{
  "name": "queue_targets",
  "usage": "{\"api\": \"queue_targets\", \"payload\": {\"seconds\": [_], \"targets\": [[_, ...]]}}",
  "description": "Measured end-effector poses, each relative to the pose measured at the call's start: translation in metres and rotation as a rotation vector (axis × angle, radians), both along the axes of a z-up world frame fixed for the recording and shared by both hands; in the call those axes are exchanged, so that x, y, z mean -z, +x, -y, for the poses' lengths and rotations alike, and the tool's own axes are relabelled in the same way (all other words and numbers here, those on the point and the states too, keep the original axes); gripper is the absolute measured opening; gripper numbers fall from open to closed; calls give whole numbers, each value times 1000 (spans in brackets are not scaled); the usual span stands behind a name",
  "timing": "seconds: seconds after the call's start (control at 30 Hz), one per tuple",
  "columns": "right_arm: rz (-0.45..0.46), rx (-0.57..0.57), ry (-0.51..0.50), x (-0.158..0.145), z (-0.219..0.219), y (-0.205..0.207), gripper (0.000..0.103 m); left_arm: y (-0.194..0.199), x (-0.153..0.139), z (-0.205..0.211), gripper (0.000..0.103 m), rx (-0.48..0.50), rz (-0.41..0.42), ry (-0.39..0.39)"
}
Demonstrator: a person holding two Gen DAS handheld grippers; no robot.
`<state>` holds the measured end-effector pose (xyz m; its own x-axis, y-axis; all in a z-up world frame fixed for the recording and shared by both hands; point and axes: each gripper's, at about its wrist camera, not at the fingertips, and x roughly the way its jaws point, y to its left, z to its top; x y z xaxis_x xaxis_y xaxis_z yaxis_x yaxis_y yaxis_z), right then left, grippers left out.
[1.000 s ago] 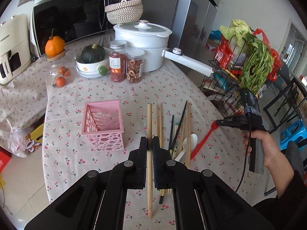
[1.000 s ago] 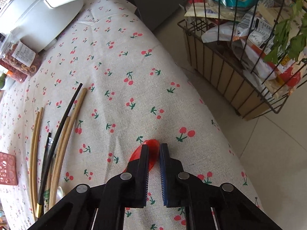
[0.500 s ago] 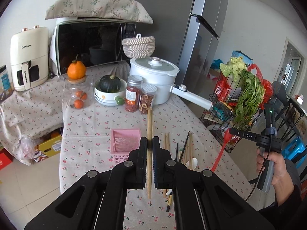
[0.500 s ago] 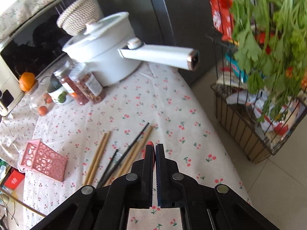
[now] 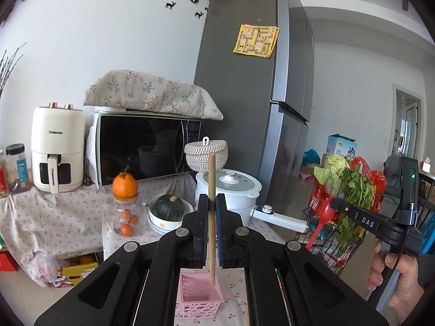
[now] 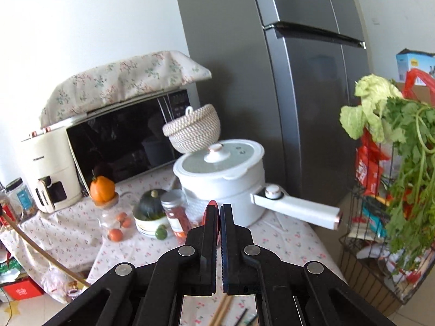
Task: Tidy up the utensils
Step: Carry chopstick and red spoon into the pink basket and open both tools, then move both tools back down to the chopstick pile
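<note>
Counter (image 5: pixel 239 309) with cherry-print cloth carries the pink basket (image 5: pixel 199 297), directly below the left tongs (image 5: pixel 212 209); a white pot (image 6: pixel 223 179) sits further back by the fridge (image 6: pixel 285 81). Left tongs are clamped on a wooden chopstick (image 5: pixel 211 190), held upright, its lower tip just over the basket opening. Right tongs (image 6: pixel 219 212) are closed nearly flush on a red spoon (image 5: pixel 322 214), raised well above the counter; more chopsticks (image 6: pixel 223 312) lie on the cloth beneath them.
</note>
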<state>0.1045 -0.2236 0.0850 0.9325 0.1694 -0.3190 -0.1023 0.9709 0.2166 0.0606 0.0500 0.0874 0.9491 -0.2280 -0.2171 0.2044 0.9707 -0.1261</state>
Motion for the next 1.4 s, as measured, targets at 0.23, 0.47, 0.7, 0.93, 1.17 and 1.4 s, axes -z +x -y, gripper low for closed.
{"api": "queue_targets", "payload": {"seconds": [0.23, 0.47, 0.7, 0.93, 1.17, 1.4], "targets": [[62, -13, -16, 15, -67, 17, 1, 44, 36, -2, 5, -40, -114, 47], [-11, -2, -84, 51, -105, 43, 1, 85, 71, -23, 5, -52, -263, -26], [-109, -9, -84, 78, -107, 62, 3, 101, 89, -26, 5, -39, -340, -26], [-177, -118, 101, 78, -88, 66, 40, 104, 89, -29, 34, -40, -403, -60], [-183, -124, 56, 60, -62, 47, 65, 78, 76, -34, 87, -84, -418, -114], [-267, -63, -5, 64, -13, 27, 83, 48, 92, -26, 92, -133, -494, -84]]}}
